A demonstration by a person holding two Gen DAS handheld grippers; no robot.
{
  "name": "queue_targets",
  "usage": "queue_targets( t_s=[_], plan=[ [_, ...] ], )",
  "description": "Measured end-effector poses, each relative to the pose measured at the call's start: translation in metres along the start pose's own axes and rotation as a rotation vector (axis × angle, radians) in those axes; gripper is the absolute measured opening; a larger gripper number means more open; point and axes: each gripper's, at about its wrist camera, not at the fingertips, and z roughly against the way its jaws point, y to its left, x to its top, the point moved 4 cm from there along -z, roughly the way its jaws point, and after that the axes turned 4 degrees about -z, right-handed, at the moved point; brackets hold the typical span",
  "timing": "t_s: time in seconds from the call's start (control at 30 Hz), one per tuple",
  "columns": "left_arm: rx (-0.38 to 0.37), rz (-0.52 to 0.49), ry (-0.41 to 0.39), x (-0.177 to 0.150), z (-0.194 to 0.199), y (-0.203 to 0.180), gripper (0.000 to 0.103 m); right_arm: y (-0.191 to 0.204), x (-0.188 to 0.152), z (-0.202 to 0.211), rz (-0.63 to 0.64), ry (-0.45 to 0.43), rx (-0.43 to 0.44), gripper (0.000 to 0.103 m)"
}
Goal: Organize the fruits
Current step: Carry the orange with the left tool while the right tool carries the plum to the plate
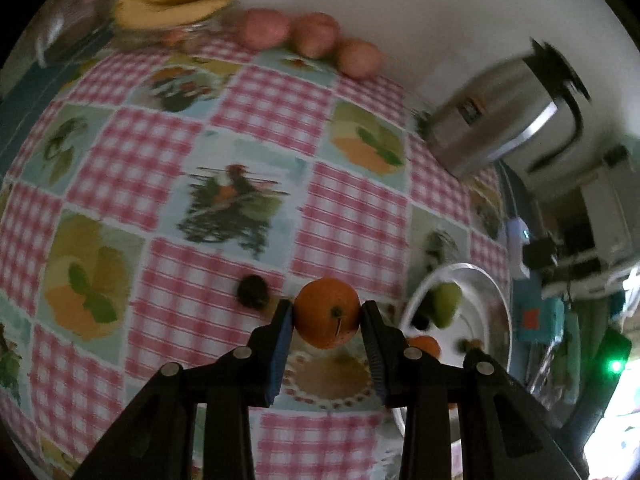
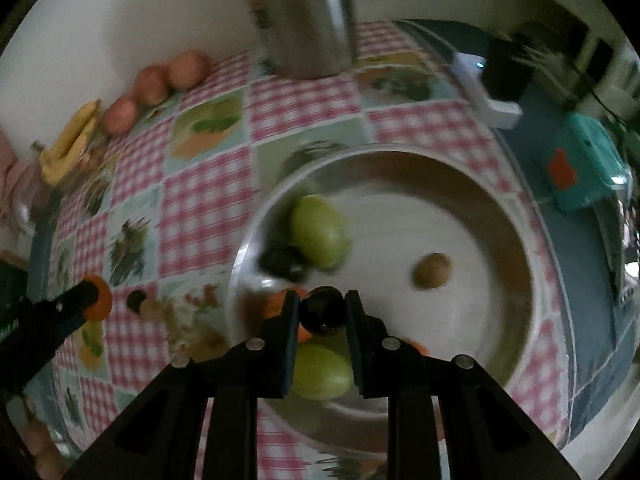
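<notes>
My left gripper (image 1: 327,314) is shut on an orange (image 1: 327,312) and holds it above the checked tablecloth, left of the steel bowl (image 1: 498,300). It also shows in the right wrist view (image 2: 96,298). My right gripper (image 2: 322,308) is shut on a small dark round fruit (image 2: 322,311) over the steel bowl (image 2: 524,248). In the bowl lie two green fruits (image 2: 320,230) (image 2: 322,374), a brown kiwi (image 2: 432,270), a dark fruit (image 2: 280,260) and an orange one (image 2: 274,304). Another small dark fruit (image 1: 253,291) lies on the cloth.
Bananas (image 1: 180,0) on a glass dish and three reddish apples (image 1: 312,34) line the back wall. A steel kettle (image 1: 500,112) stands at the back right. A white device (image 2: 480,88) and a teal box (image 2: 584,160) sit right of the bowl.
</notes>
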Motion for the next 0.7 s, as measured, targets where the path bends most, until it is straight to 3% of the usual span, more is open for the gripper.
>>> queue_targets(
  t_s=[0.43,0.7],
  plan=[
    [-0.072,-0.287,0.065,-0.043,-0.026,-0.111,0.037,-0.058,0.009,0.015,-0.14,-0.042,-0.033,0.023],
    [-0.065,-0.369,0.075,-0.059,-0.041,-0.137,0.037,-0.072,0.011,0.022,-0.175,-0.059,-0.024,0.024]
  ],
)
